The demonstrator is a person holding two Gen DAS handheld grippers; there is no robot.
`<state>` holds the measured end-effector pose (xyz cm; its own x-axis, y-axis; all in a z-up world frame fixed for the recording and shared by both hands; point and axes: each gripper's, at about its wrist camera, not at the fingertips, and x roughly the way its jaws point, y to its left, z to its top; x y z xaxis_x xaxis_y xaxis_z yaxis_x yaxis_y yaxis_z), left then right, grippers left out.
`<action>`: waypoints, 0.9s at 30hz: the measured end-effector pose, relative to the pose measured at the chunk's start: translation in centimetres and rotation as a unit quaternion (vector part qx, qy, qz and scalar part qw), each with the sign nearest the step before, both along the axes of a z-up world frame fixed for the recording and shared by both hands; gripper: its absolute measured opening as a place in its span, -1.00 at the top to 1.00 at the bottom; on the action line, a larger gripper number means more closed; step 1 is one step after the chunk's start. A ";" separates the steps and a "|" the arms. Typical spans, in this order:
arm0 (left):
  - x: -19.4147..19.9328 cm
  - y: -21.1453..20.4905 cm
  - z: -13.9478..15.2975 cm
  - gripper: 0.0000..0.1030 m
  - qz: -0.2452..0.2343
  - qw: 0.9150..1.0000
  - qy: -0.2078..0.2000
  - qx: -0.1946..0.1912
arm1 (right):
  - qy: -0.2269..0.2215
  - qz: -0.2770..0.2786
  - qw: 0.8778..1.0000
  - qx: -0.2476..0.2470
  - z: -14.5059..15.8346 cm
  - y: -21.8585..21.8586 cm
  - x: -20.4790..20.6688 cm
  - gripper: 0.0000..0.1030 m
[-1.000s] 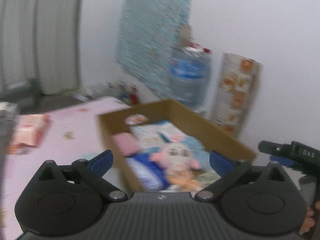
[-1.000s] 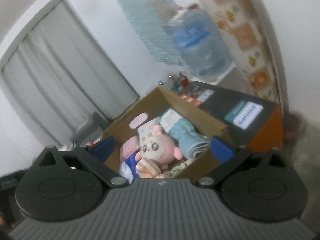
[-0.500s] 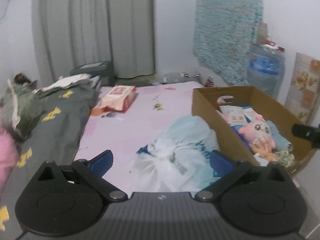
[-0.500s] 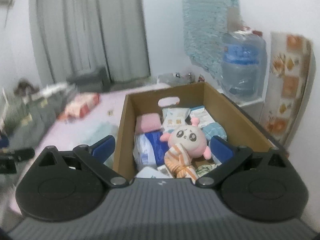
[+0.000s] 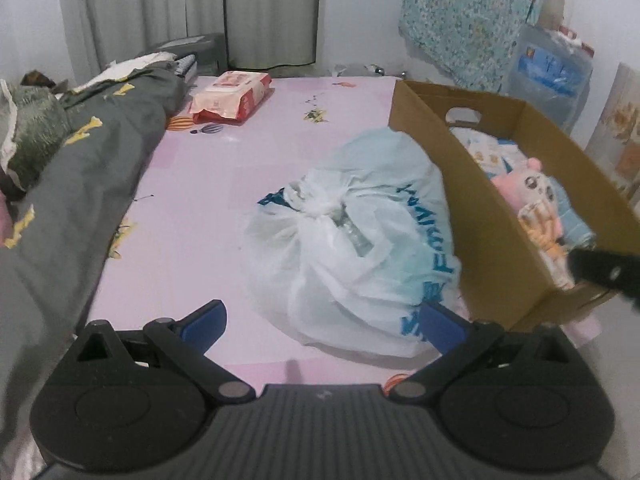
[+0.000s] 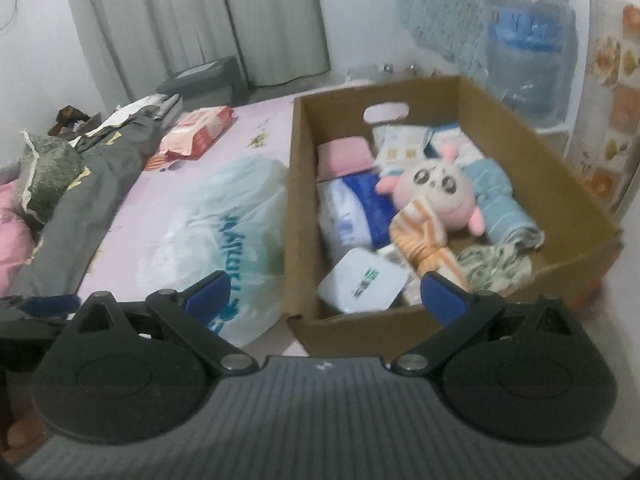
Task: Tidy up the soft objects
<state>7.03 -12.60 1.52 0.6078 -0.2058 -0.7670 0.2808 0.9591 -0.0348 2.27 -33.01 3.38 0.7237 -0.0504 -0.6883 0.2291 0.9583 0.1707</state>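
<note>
1. My left tongs are spread wide, holding nothing. The knotted plastic bag lies on the bed just ahead of them, its near edge between the blue tips.
2. My right tongs are spread just as wide and also empty. They sit at the near wall of the cardboard box, apart from what's inside.
3. The bag is thin, crinkled, translucent white film with blue lettering, bulging and tied at the top. Its right side touches the box's left wall.
4. The box is plain brown corrugated card, rectangular, open-topped, with a handle cut-out in the far wall.
5. In the box: round pink plush toy with big eyes, lying on an orange-striped cloth; rolled light-blue towel just right of it; folded pink cloth at far left; glossy white packet at the near end.
6. The bed sheet is smooth pale pink. A grey quilt is bunched along its left.
</note>
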 end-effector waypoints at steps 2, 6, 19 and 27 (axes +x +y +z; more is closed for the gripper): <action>-0.1 -0.2 0.3 -1.00 -0.002 1.000 -0.003 -0.003 | 0.007 0.006 1.000 -0.009 -0.1 0.6 0.0 -0.98; -0.4 -0.8 0.5 -1.00 -0.006 1.000 -0.006 -0.007 | 0.016 0.014 1.000 -0.021 -0.2 1.4 -0.3 -0.98; -0.4 -1.7 0.1 -0.99 0.001 1.000 0.006 0.000 | 0.049 0.023 0.997 -0.045 -1.6 1.6 0.7 -0.98; -0.2 -2.0 -0.5 -0.99 0.004 1.000 0.014 0.009 | 0.061 0.021 0.997 -0.042 -2.4 1.2 1.1 -0.98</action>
<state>6.82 -14.61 1.03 0.5876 -0.1865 -0.7874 0.2718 0.9620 -0.0250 3.34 -31.80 0.97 0.6376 -0.0834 -0.7658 0.2033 0.9771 0.0628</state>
